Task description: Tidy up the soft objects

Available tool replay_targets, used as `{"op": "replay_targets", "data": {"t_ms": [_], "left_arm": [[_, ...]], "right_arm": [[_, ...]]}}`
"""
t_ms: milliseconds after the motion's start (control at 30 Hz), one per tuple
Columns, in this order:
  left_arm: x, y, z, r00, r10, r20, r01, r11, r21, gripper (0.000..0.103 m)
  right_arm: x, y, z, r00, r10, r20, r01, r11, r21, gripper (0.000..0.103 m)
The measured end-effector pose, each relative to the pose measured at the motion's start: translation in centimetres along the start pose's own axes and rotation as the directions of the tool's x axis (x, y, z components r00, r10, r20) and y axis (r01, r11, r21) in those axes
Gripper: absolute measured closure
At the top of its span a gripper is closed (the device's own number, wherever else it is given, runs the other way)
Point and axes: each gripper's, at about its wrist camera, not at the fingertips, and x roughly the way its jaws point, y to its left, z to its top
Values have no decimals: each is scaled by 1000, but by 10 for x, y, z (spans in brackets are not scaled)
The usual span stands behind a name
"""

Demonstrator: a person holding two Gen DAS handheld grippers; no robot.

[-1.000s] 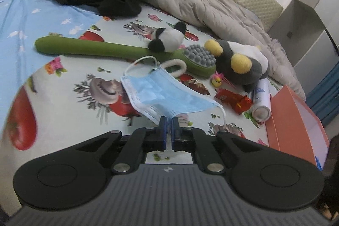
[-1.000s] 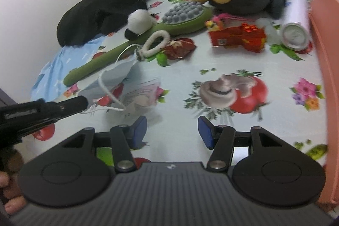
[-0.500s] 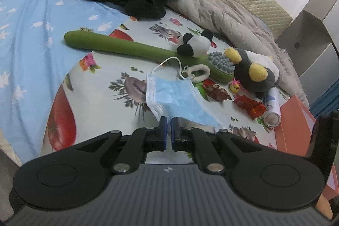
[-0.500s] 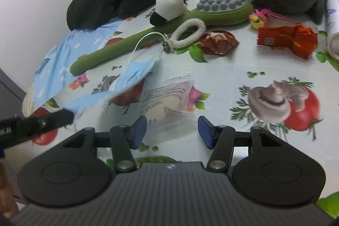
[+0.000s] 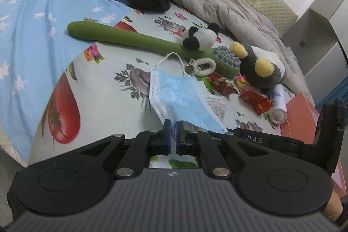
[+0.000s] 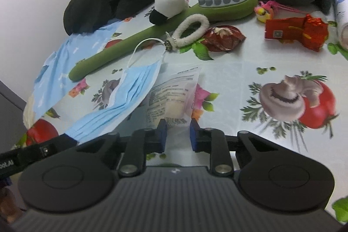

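Our left gripper is clamped on the near edge of the blue face mask, which hangs above the patterned bed cover. Our right gripper is closing on the clear packet beside it. Beyond lie a green massager and a panda toy.

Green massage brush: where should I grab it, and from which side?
I'd grip the green massage brush at mid-handle, from above, fingers across its narrow width. That stretch lies flat and bare; the panda toy rests against the head end, with the hair tie and face mask loop crowding it.
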Motion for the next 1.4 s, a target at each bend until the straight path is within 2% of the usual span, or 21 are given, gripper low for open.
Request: {"op": "replay_targets", "data": {"t_ms": [400, 733, 900, 1033, 1100, 1233, 1267, 1300, 1333, 1400], "left_arm": [[-8, -37, -36, 995, -43, -86, 51, 995, 86, 99], [-23, -73, -81, 977, -77, -197, 105, 985, 140, 99], [-31, -82, -95, 971, -65, -231, 105, 980, 167, 99], [-35, -86, -100, 972, -25, -233, 72, 979, 193, 99], [-37, -85, -101, 971, -2, -238, 46, 983, 180, 98], [-42, -81, -101, 970, 1, -245, 36, 988, 148, 97], [-42, -81, -101, 969, 7, -248, 31, 989, 147, 96], [-43, -81, -102, 968, 13, -250, 23, 989, 144, 86], [-43, -80, -102, 968, 16, -252, 20, 990, 137, 68], [-45, -79, -101, 969, 20, -245, 10, 993, 119, 48]], "right_arm": [[-58, -25, -30, 994, -107, 4, 107, 994, 3, 79], [-111, -54, -69, 986, -164, -10, 164, 985, 57, 79], [-130, -65, -90, 982, -189, -7, 189, 978, 91, 79], [-138, -74, -103, 977, -213, -6, 212, 971, 109, 78], [-141, -77, -105, 977, -212, -7, 211, 970, 122, 76], [-145, -80, -106, 979, -202, -10, 201, 969, 141, 72], [-145, -79, -106, 977, -212, -9, 211, 968, 137, 68], [-146, -79, -105, 975, -221, -8, 220, 966, 133, 59], [-147, -78, -105, 974, -225, -5, 223, 966, 132, 56], [-150, -77, -105, 974, -227, 9, 224, 967, 123, 46]]}}
